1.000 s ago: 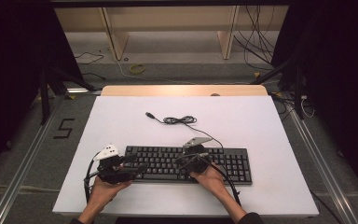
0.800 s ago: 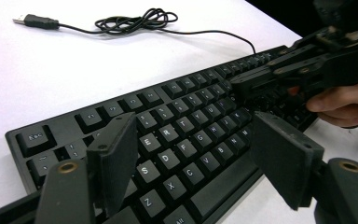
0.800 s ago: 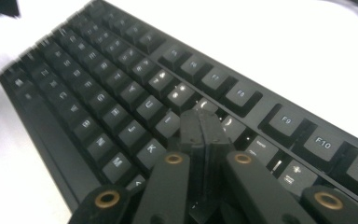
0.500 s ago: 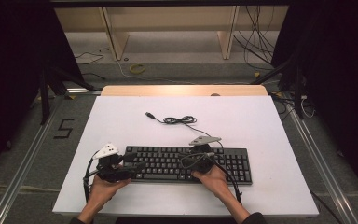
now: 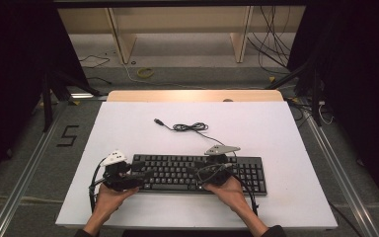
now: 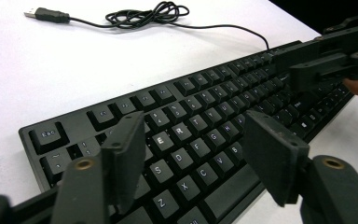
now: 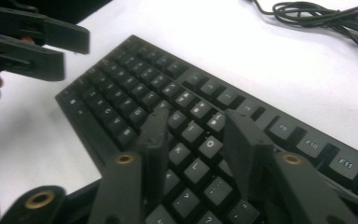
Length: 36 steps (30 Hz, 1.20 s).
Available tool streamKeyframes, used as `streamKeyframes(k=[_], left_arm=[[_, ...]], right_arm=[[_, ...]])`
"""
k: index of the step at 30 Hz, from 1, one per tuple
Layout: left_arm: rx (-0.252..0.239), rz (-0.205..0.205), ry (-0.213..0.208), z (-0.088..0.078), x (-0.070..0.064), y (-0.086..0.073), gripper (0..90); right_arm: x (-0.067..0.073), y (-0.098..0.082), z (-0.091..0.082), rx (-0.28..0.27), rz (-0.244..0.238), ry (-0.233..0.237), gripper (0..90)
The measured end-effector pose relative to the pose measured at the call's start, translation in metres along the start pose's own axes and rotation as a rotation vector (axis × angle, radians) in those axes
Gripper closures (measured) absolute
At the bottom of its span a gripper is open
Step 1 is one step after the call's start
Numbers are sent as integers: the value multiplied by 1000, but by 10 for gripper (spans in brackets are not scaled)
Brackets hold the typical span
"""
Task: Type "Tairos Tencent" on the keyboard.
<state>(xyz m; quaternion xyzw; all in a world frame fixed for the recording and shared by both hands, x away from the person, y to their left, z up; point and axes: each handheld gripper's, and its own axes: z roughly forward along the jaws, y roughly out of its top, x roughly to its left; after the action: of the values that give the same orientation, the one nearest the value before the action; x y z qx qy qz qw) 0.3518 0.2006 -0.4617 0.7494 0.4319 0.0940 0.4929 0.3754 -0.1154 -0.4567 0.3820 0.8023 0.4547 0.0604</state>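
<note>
My left gripper jaws apart and just closing, right gripper jaws just opening, both empty over keyboard on worktop.

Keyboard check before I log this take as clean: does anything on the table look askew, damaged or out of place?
Nothing stands out. The keyboard lies flat and square to the table edge, and no key looks missing. Its cable sits loosely bundled behind it, plug unconnected on the white top.

Black fingers, brass-ringed screw holes, grey three-cornered plate, dark sleeve
</note>
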Motion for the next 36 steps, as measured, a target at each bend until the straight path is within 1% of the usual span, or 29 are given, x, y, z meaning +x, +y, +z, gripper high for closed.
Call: streamKeyframes(k=[2, 5, 9, 10, 12, 14, 19, 20, 23, 26, 28, 31, 36], left_arm=[[11, 9, 4, 1, 0, 1, 430], [18, 7, 11, 2, 0, 1, 484], [55, 11, 37, 8, 1, 2, 557], [55, 11, 37, 8, 1, 2, 579], [82, 23, 41, 11, 1, 3, 622], [95, 27, 43, 12, 1, 4, 654], [127, 28, 53, 16, 2, 5, 744], [138, 38, 53, 17, 3, 5, 761], [162, 52, 68, 19, 3, 6, 813], [180, 50, 72, 22, 5, 6, 862], [192, 60, 79, 23, 5, 7, 884], [218, 73, 83, 25, 5, 8, 889], [243, 78, 86, 28, 4, 8, 889]], right_arm=[[1, 0, -2, -8, -1, 13, 560], [3, -1, -5, -19, -7, 20, 525], [4, -3, -9, -27, -12, 21, 483], [4, -3, -11, -31, -8, 22, 470], [4, -5, -14, -37, -4, 24, 449], [3, -6, -17, -44, -6, 27, 438], [2, -10, -22, -41, 2, 30, 424], [2, -11, -23, -41, 3, 31, 422], [1, -14, -26, -41, 4, 32, 414], [1, -15, -28, -41, -1, 33, 409], [2, -17, -30, -42, 0, 36, 406], [3, -18, -31, -43, -5, 36, 404], [4, -20, -33, -43, -8, 38, 395]])
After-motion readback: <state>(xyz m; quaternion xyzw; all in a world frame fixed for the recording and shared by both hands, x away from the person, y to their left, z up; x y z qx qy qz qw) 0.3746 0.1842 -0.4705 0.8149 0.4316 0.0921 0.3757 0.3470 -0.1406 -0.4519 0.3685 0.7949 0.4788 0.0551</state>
